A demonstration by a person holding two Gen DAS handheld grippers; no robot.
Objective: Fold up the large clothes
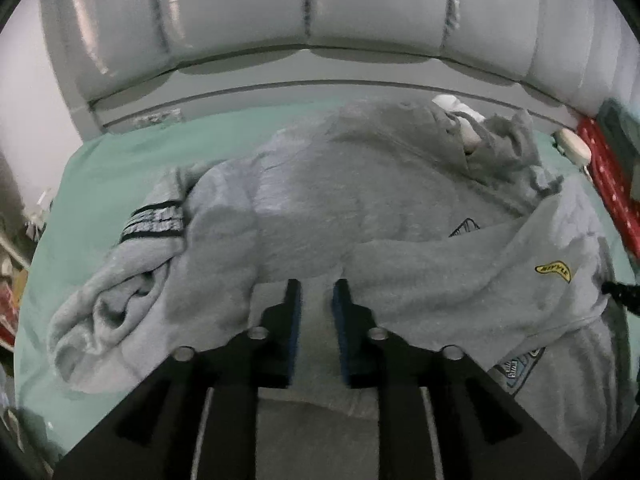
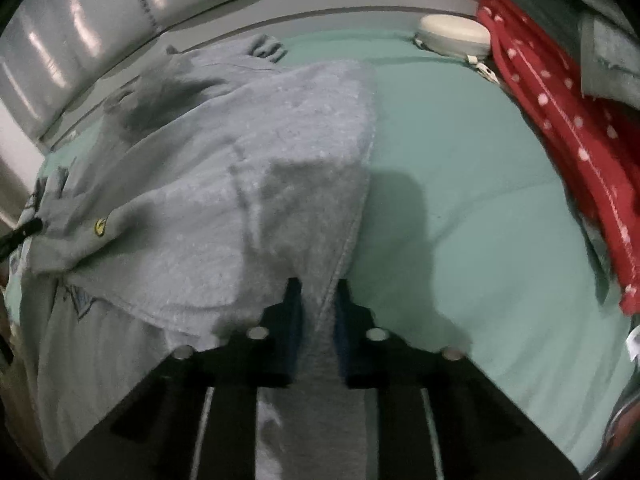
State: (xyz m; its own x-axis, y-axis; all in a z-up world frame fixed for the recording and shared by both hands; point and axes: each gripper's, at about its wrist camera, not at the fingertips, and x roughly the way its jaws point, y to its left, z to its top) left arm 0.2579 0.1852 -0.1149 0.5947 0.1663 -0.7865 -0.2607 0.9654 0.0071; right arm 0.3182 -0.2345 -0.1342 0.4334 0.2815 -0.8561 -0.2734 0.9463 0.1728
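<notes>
While the grey hooded sweatshirt [image 1: 360, 200] lies spread across the bed's mint-green sheet [image 1: 120, 168], the left wrist view shows the left gripper [image 1: 316, 292] with grey fabric running between its two fingers and on under them toward the camera; the fingers look clenched on that hem-side edge. Ahead of the fingers the body of the garment rises toward the padded headboard [image 1: 320, 8], with the hood [image 1: 472, 128] far ahead and to the right. To the left of the fingers a sleeve with a dark-striped cuff [image 1: 156, 220] lies crumpled on the sheet. To the right, a folded-over panel carries a small yellow patch [image 1: 554, 272].

In the right wrist view the right gripper [image 2: 318, 292] holds a seamed edge of the same sweatshirt [image 2: 240, 168], which passes between the fingers and hangs below them; these fingers too are clamped on cloth. Ahead and to the left the fabric slopes up over the garment, and the yellow patch [image 2: 100, 226] sits well to the left. To the right of the fingers is bare sheet [image 2: 460, 180], then a red polka-dot cloth [image 2: 560, 120] and a white oval case [image 2: 454, 32] far ahead.

I judge this to be a side or lower fold in progress, both grippers carrying one edge over the body. The next move calls for bringing both held points forward together, laying the edge flat and square, then letting go; the loose left sleeve probably needs tucking in afterwards.
</notes>
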